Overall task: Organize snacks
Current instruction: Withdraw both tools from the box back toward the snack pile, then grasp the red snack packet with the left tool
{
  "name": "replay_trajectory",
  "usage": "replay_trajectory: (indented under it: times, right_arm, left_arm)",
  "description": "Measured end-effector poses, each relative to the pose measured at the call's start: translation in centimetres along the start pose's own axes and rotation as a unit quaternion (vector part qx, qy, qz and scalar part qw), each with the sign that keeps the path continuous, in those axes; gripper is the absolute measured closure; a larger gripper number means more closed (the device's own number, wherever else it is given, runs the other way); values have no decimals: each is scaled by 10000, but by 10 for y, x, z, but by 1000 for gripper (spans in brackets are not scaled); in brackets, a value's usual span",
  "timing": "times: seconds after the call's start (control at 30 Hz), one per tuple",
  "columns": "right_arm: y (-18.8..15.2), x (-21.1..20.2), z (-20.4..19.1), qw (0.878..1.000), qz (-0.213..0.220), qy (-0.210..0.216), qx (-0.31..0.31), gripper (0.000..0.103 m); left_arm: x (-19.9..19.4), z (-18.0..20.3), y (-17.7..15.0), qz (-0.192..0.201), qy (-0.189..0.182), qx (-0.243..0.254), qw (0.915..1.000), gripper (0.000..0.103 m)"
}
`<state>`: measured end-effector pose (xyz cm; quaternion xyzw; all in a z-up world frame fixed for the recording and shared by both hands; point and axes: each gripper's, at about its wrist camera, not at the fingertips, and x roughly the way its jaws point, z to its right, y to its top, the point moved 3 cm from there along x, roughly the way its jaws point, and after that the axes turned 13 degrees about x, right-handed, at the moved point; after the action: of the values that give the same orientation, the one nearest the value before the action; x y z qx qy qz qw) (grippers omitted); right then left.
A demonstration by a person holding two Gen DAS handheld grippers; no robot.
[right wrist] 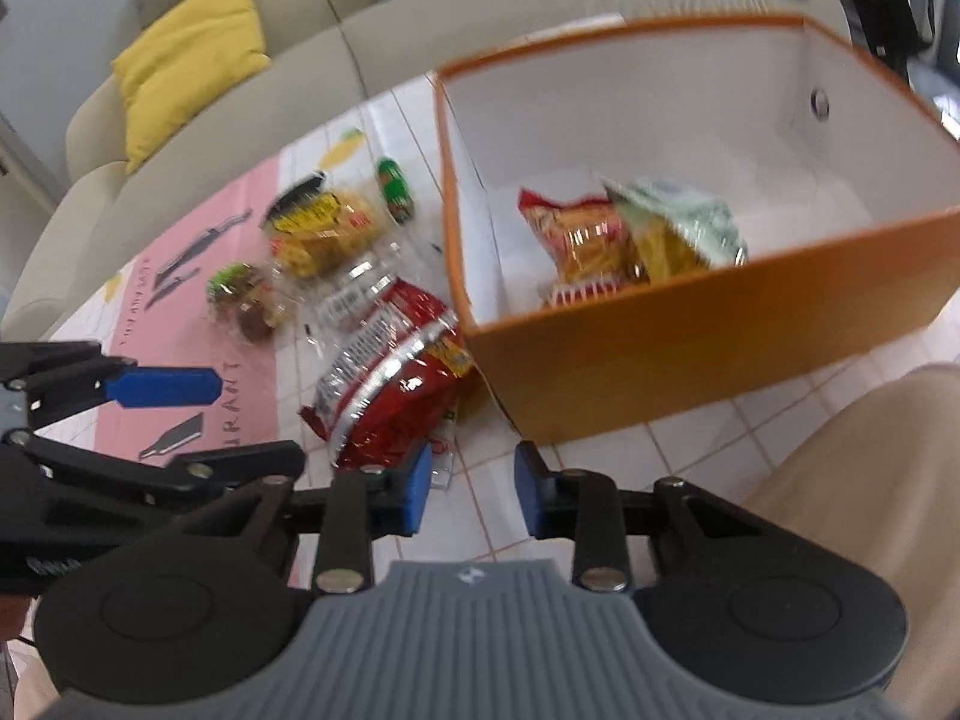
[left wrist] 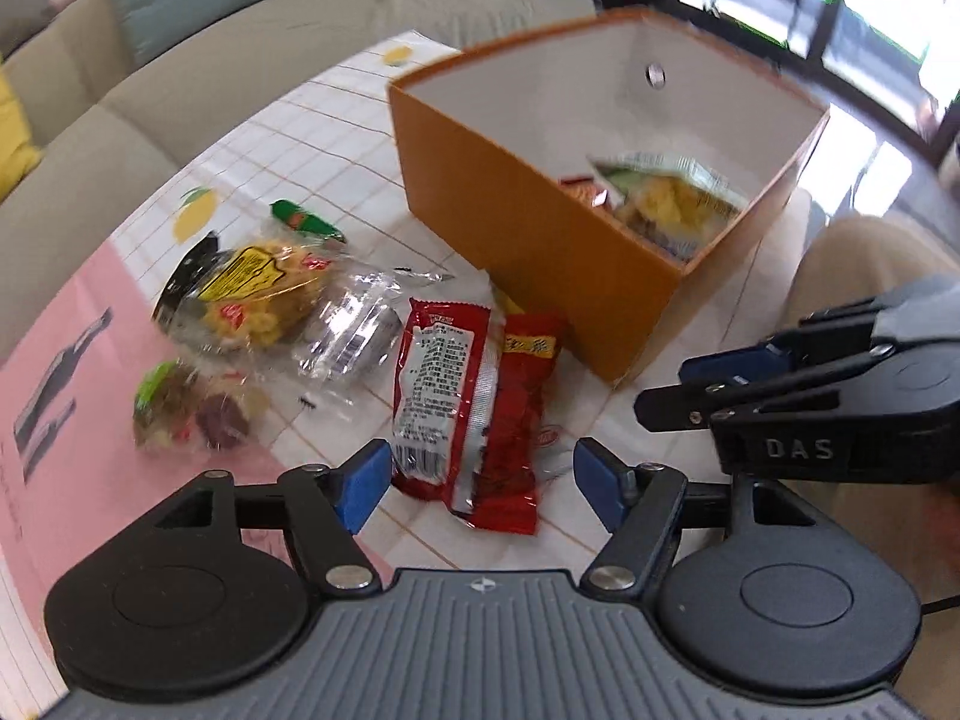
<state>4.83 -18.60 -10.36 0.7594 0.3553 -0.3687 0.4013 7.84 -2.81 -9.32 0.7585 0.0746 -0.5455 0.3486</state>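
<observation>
Blue-padded left gripper (left wrist: 480, 483) angled steeply down, jaws spread wide, nothing pinched; red snack packet (left wrist: 474, 414) lying flat just ahead between pads, silver seam and barcode up. Right gripper (right wrist: 471, 495) tilted down, jaws narrowly apart, empty, "DAS" read on housing. Orange box (left wrist: 528, 252) beyond packet, snacks inside

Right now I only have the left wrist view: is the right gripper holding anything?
Observer: No. The right gripper has its pads apart with nothing between them.
Operator: What shows through the gap?
Observer: Bare tablecloth, just right of the red packet lying by the orange box.
Operator: What's inside the box?
Observer: I see two packets, a red-orange packet and a green-white packet; the floor beside them is bare.
</observation>
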Motion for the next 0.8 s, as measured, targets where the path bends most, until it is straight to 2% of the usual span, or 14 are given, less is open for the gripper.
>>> replay_trajectory:
  times: [0.1,0.3,0.43,0.5,0.67,0.73,0.8]
  right_arm:
    - [1,11,4,9998,-129,-12,121,73]
    - [3,24,10,9994,-305,-33,186,68]
    - [5,29,16,9990,-370,-57,262,67]
    - [6,31,18,9987,-389,-33,315,61]
    - [5,36,21,9985,-416,-51,349,61]
    - [6,37,20,9987,-382,-64,324,61]
    - [5,37,19,9990,-355,-60,270,61]
  left_arm:
    - [19,-2,1,-102,60,253,9996,21]
    - [43,-5,5,-142,-75,439,9989,19]
    - [54,-6,5,-165,-230,434,9987,17]
    - [59,-7,5,-207,-225,388,9988,15]
    - [68,-10,4,-206,-217,240,9993,12]
    - [68,-11,2,-189,-222,93,9995,15]
    - [66,-14,-1,-141,-282,-191,9993,24]
